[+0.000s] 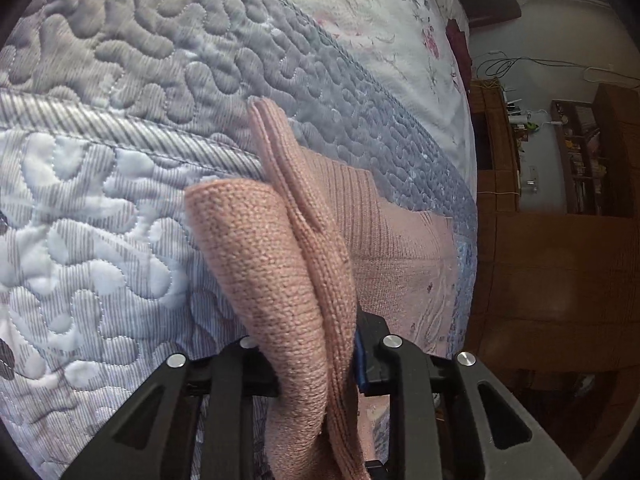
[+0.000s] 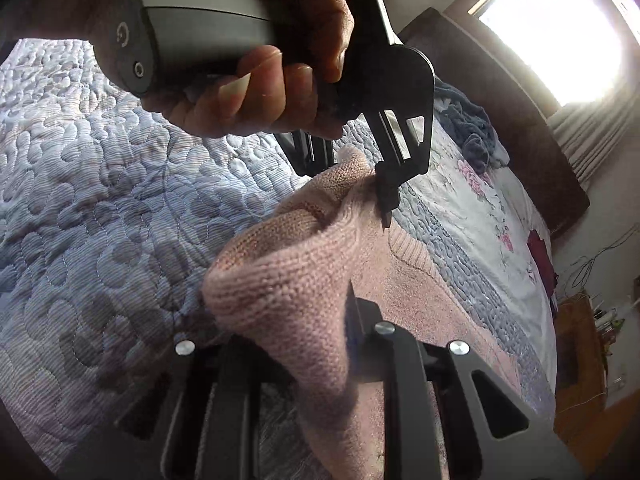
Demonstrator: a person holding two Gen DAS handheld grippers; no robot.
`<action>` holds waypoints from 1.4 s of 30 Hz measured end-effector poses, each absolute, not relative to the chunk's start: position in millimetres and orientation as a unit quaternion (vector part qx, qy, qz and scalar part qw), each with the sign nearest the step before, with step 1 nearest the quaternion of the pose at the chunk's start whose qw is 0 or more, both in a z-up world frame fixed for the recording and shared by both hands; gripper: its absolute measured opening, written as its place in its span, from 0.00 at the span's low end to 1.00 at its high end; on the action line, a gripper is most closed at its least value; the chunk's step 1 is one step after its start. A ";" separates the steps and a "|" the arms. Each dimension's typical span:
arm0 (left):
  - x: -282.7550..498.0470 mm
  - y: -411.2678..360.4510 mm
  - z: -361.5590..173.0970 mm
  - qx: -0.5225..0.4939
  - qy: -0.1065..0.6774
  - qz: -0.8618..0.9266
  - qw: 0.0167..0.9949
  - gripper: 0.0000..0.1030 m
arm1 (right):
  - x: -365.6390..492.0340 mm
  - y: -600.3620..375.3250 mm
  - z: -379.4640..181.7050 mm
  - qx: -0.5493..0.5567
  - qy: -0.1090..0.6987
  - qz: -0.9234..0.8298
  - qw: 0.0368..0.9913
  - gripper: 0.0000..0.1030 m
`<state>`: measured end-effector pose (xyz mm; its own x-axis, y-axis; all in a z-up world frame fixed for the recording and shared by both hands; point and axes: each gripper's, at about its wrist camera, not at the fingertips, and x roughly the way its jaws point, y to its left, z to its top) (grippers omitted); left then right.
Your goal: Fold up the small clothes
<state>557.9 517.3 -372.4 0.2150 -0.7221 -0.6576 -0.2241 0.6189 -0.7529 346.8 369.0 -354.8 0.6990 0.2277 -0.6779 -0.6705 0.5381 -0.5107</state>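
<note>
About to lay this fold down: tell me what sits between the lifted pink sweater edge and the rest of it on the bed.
Nothing visible. Both claws, left and right, are shut on the pink sweater; the part lying flat on the quilt looks bare.

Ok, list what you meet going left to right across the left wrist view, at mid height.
Quilted bedspread → pink knit garment, clamped in the left gripper → wooden furniture beside the bed.
</note>
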 end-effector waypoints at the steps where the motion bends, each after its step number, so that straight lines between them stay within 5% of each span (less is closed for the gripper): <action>1: 558.1 516.3 -367.8 -0.391 0.598 -0.186 0.674 0.23 | 346.7 367.7 -352.8 -0.390 0.281 0.270 0.834 0.16; 21: 576.3 474.4 -292.0 -0.312 0.608 -0.173 0.709 0.23 | 361.6 328.1 -288.8 -0.274 0.290 0.268 0.877 0.14; 42: 607.1 350.8 -211.2 -0.175 0.638 -0.122 0.740 0.23 | 388.7 208.5 -232.5 -0.091 0.307 0.237 0.917 0.10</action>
<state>607.1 350.8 -211.2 0.1565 -0.4047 -0.9010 -0.0423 0.9086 -0.4154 388.7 208.5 -232.5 0.6994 0.3784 -0.6064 -0.4903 0.8713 -0.0218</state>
